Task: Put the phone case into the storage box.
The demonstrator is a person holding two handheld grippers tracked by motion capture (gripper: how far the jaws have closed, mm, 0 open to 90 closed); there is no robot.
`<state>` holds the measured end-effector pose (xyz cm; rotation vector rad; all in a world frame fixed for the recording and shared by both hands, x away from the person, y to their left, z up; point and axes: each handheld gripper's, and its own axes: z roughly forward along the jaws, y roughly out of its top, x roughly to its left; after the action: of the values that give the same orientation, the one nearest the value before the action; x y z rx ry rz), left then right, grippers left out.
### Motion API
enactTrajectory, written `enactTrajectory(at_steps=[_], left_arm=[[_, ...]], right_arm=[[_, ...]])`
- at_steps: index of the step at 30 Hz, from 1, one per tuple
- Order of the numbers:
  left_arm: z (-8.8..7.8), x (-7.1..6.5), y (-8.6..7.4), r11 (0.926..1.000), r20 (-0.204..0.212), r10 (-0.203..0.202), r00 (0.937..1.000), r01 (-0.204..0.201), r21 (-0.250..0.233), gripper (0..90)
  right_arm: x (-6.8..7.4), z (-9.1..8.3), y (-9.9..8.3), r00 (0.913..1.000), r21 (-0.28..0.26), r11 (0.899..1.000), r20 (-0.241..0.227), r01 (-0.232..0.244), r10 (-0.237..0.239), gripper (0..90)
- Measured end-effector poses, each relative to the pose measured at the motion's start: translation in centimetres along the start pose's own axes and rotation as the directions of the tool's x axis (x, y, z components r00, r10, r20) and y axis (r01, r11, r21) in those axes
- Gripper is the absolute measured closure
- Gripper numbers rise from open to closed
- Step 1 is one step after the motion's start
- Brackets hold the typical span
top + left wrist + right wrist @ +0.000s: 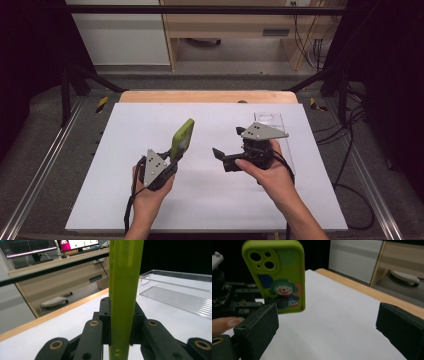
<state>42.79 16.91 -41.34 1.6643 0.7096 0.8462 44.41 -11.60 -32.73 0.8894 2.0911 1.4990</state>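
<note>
A lime-green phone case with a clown picture on its back stands raised above the white table sheet, left of centre. My left gripper is shut on its lower end. In the left gripper view the case's edge runs straight up between the pads. My right gripper hangs to the right of the case, apart from it, with jaws wide and nothing between them. In the right gripper view the case's back faces me, beyond my open right gripper.
A clear plastic tray lies at the sheet's far right, behind the right hand; its ribbed floor appears in the left gripper view. The table's wooden edge runs along the back. Black frame posts and cables flank the table.
</note>
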Motion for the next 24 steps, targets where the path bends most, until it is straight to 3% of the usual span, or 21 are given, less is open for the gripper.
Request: enactTrajectory(at_steps=[6,12,17,24], left_arm=[[-0.6,0.7,-0.5,0.9978,0.009,-0.067,0.9977,0.067,0.004,76.9],[-1.0,1.0,-0.8,0.9891,0.033,-0.147,0.9886,0.147,-0.002,76.9],[-1.3,1.2,-1.2,0.9867,0.048,-0.163,0.9855,0.163,0.006,76.9],[-1.3,1.3,-1.9,0.9791,0.076,-0.203,0.9762,0.202,0.02,76.9]], right_arm=[[0.5,0.4,0.1,0.9996,-0.069,0.997,0.02,-0.019,0.02,4.2],[1.5,1.4,-0.2,0.9996,-0.087,0.996,0.012,-0.024,0.025,4.4],[2.1,2.2,-0.3,0.9991,-0.104,0.994,-0.013,-0.041,0.04,4.1],[2.5,3.4,-0.6,0.9985,-0.112,0.992,-0.027,-0.051,0.048,4.3]])
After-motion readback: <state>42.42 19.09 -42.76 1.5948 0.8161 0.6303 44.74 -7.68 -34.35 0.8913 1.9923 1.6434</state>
